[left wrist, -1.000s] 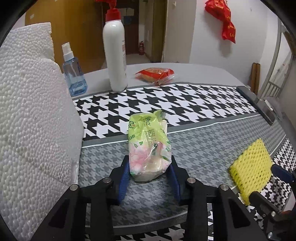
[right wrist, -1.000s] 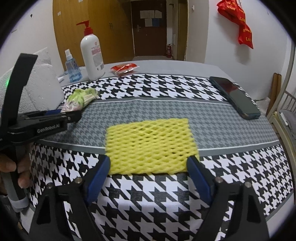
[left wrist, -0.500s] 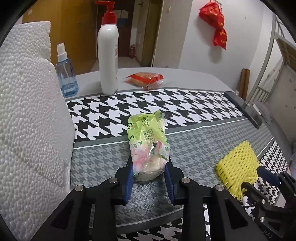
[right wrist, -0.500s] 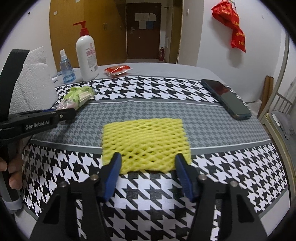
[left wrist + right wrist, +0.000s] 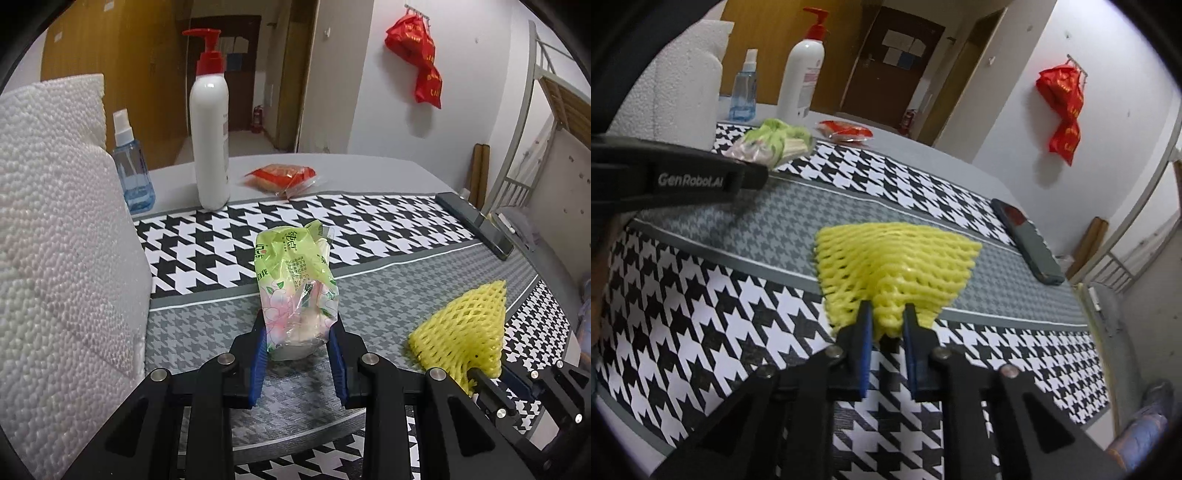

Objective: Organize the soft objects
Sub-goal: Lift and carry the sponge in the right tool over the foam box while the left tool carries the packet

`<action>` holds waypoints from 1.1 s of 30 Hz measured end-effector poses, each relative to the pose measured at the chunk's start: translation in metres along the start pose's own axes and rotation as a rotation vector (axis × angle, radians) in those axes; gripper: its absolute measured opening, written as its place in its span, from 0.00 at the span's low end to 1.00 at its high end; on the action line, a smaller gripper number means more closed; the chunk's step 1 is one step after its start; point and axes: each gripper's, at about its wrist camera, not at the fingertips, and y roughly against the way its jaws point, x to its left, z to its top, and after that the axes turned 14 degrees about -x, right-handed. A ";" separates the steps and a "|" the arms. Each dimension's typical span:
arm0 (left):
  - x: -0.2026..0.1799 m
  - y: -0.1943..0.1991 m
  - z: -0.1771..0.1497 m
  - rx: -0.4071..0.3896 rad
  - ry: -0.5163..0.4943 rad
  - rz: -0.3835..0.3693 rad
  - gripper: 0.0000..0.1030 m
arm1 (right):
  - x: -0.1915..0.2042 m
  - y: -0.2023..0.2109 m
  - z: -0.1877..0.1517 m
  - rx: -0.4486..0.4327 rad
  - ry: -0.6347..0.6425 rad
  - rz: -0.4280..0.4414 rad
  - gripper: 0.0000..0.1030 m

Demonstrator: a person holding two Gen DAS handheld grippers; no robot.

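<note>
Foam netting (image 5: 894, 258), yellow, is bunched and pinched at its near edge by the right gripper (image 5: 888, 325), lifted clear of the houndstooth cloth (image 5: 701, 314). Left gripper (image 5: 297, 343) clamps the near end of the green tissue pack (image 5: 295, 284), which tilts up off the grey band beside the white foam block (image 5: 62, 240).

foam block (image 5: 55, 236) left, bottles (image 5: 209, 122) behind

Left gripper (image 5: 298, 334) jaws clamped on packet (image 5: 295, 284); right gripper (image 5: 886, 319) jaws pinching foam net (image 5: 894, 266).
</note>
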 end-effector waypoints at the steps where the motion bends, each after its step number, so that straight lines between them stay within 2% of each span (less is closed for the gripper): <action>1: 0.000 0.001 0.000 -0.008 -0.003 -0.001 0.30 | -0.002 0.000 0.000 -0.001 -0.008 0.002 0.18; 8: -0.002 0.013 0.003 -0.052 -0.001 -0.027 0.30 | -0.027 -0.002 -0.003 -0.001 -0.181 0.098 0.18; 13: -0.004 0.020 0.004 -0.079 -0.001 -0.036 0.29 | -0.020 0.004 -0.002 -0.003 -0.191 0.080 0.18; 17: -0.011 0.026 0.003 -0.095 -0.016 -0.066 0.29 | -0.027 0.012 -0.004 0.012 -0.266 0.104 0.18; 23: -0.013 0.034 0.001 -0.111 -0.026 -0.068 0.29 | -0.037 0.030 -0.005 0.020 -0.353 0.101 0.18; 33: -0.008 0.071 -0.006 -0.154 -0.033 -0.115 0.29 | -0.041 0.062 -0.002 -0.024 -0.393 0.119 0.18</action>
